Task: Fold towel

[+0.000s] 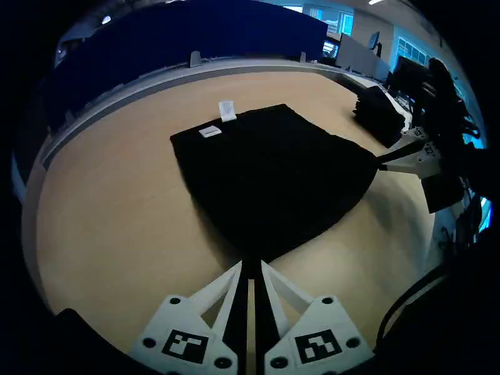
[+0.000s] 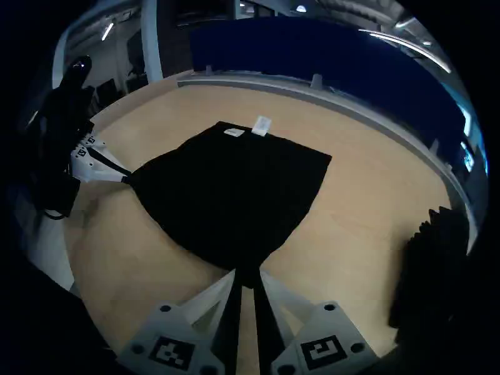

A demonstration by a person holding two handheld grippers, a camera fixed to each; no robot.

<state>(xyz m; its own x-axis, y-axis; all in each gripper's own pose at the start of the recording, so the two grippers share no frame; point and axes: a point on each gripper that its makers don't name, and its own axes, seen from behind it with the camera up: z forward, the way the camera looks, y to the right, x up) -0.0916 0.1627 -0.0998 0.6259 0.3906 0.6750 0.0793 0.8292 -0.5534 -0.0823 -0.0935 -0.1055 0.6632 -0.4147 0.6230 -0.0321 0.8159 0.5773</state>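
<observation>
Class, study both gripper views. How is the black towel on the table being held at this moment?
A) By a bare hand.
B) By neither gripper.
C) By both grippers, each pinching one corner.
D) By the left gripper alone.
C: the left gripper is closed on one corner of the black towel, and the right gripper is closed on another.

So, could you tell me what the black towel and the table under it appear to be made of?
The towel looks like soft matte black cloth: it reflects no light and its near corners pull into limp points; the weave is too dark to tell. The table looks like pale wood-grain laminate or veneer, smooth and low-gloss.
</observation>
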